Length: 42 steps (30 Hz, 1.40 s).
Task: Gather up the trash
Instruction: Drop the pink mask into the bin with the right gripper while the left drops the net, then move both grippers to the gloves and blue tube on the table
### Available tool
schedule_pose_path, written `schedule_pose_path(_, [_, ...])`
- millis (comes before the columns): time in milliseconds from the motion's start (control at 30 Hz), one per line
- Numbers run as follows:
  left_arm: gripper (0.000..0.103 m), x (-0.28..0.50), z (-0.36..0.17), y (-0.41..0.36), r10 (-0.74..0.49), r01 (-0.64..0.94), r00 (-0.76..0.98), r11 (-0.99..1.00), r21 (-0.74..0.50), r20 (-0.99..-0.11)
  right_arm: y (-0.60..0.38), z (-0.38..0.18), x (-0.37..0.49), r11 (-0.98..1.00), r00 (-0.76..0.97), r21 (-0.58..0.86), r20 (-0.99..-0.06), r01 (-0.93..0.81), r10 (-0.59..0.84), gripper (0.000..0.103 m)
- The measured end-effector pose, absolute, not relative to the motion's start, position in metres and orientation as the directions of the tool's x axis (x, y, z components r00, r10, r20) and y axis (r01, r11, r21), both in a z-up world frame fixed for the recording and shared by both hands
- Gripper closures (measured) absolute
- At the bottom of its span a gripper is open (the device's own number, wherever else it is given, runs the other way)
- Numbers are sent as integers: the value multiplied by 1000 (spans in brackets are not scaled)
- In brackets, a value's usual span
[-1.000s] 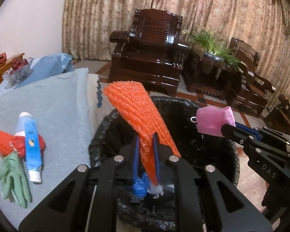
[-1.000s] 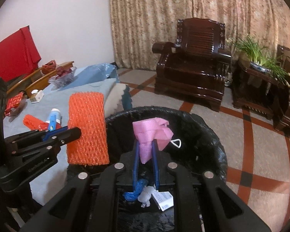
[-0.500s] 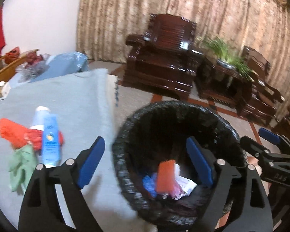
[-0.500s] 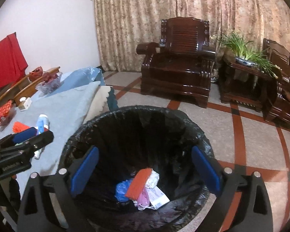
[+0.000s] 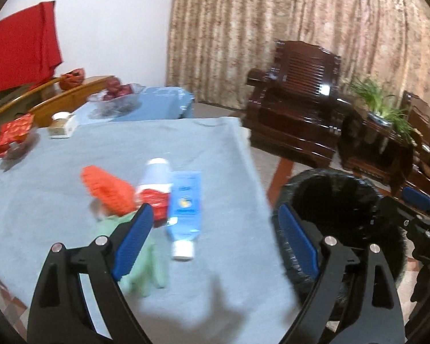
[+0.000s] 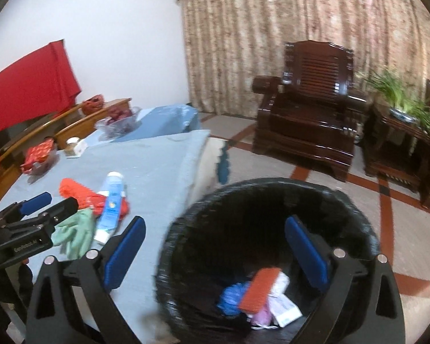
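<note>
Both grippers, fingers spread empty, swung from bin (image 6: 272, 200) toward table (image 5: 71, 172).

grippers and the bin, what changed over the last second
Both grippers let go: the left gripper dropped its orange foam net and the right gripper its pink piece into the black bin. Both now stand open and empty, and the left has swung toward the table. The blue tube, green glove and second orange net stayed on the cloth.

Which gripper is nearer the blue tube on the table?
Left. The left gripper hangs right over the blue tube; the right gripper is off beside it, above the bin.
</note>
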State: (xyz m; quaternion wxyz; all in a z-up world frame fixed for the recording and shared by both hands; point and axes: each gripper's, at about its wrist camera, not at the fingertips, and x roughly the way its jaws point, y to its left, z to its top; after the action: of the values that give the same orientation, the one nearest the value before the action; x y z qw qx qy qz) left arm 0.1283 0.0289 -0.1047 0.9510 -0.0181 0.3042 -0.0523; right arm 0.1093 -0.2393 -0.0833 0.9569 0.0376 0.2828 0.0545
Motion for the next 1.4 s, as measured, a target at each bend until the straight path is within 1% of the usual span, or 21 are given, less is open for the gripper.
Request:
schedule_pose_path(200, [17,122,-106,75,-25,1,813,999,-42,-581,-193,-89,118,980,821,109,-535,-169,201,7])
schedule_pose_path(433, [17,116,-116,118,55,-83,800,996,-21,-597,-146,-103,133,964,790,107,-554,-243,261,7])
schedule_pose_path(600, [22,117,-132,144,87,-125,777,992,-17,-623,-114,-118,144,954,765,99,-578,-282,286,9])
schedule_pose_path(900, [27,129,-157,167,88,-145,750,989,-34,-656,-59,-158,174,943,706,86,-641,-322,300,20])
schedule_pose_path(1267, [28,139,-171,180,67,-144,740,988,-60,-669,-35,-189,200,948,655,66,-707,-312,265,23])
schedule_pose_path(1400, [28,142,-173,177,60,-137,741,988,-63,-668,-36,-199,208,951,632,56,-735,-303,244,29])
